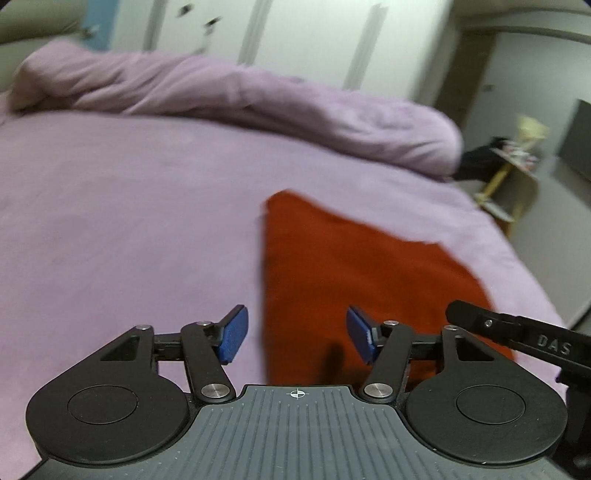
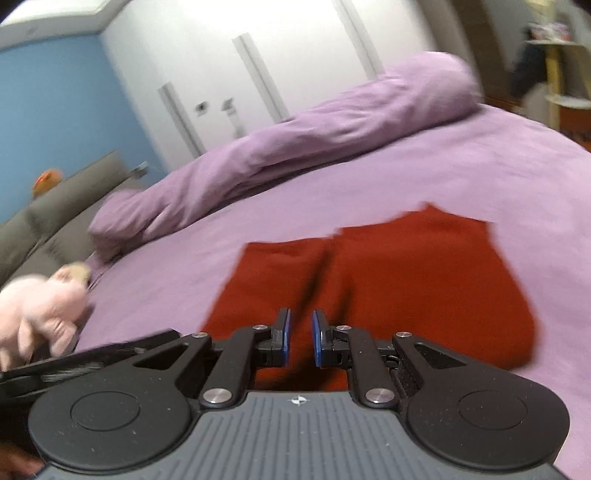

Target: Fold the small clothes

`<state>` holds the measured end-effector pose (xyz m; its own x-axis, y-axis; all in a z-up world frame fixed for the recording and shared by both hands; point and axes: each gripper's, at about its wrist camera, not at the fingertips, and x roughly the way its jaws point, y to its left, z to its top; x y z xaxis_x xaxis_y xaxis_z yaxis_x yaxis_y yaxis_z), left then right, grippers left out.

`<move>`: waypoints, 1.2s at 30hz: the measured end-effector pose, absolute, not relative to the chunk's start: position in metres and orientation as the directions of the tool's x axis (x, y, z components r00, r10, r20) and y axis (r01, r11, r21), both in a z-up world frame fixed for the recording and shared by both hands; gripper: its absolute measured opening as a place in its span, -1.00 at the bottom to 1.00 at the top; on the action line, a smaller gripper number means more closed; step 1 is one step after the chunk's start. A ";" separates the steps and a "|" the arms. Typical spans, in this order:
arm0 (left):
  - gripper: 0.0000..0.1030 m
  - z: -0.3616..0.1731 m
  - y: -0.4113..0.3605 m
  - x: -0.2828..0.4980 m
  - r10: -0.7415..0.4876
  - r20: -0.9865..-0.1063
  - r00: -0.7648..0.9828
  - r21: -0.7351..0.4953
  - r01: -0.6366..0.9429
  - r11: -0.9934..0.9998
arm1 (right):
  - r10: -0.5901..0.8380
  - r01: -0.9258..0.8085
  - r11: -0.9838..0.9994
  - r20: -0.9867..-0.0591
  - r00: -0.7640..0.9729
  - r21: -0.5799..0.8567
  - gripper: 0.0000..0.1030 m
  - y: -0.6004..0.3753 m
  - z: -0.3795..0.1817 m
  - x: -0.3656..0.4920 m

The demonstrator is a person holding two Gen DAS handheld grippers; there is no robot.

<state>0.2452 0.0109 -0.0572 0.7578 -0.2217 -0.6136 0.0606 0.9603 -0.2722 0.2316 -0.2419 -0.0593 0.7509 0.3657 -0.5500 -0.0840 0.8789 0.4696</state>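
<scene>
A red garment (image 1: 351,266) lies flat on the lilac bed sheet (image 1: 129,221). My left gripper (image 1: 297,336) hovers over its left edge, jaws opening, with nothing pressed between the blue pads (image 1: 232,338). In the right wrist view the same red garment (image 2: 406,288) shows a crease down its middle. My right gripper (image 2: 301,338) sits low over its near edge, its blue pads a narrow gap apart with nothing in the gap. The right gripper's black body (image 1: 517,339) shows at the lower right of the left wrist view. A person's hand (image 2: 44,306) holds the left gripper's body (image 2: 92,354).
A rolled lilac duvet (image 1: 221,88) lies across the far side of the bed (image 2: 295,140). White wardrobe doors (image 1: 314,33) stand behind it. A small yellow shelf stand (image 1: 513,177) is off the bed's right side. A grey headboard (image 2: 55,206) stands at the left.
</scene>
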 end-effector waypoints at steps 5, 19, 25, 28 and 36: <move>0.23 -0.088 0.017 0.257 -0.269 -0.686 0.676 -0.347 0.021 0.938 | 0.432 -0.149 0.882 -0.640 0.635 0.447 -0.53 -0.207 -0.080 0.263; 0.28 -0.092 0.011 0.256 -0.263 -0.698 0.666 -0.335 0.020 0.942 | 0.592 -0.063 0.731 -0.585 0.554 0.680 -0.62 -0.231 -0.114 0.276; 0.29 -0.093 0.000 0.260 -0.252 -0.698 0.671 -0.296 0.050 0.954 | 0.472 -0.075 0.831 -0.626 0.621 0.552 -0.83 -0.232 -0.098 0.266; 0.30 -0.104 0.000 0.263 -0.275 -0.712 0.646 -0.323 0.046 0.945 | 0.413 -0.060 0.879 -0.693 0.590 0.473 -0.82 -0.230 -0.117 0.268; 0.30 -0.106 0.012 0.262 -0.309 -0.696 0.648 -0.384 0.027 0.923 | 0.468 0.094 0.741 -0.612 0.638 0.665 0.20 -0.297 -0.119 0.279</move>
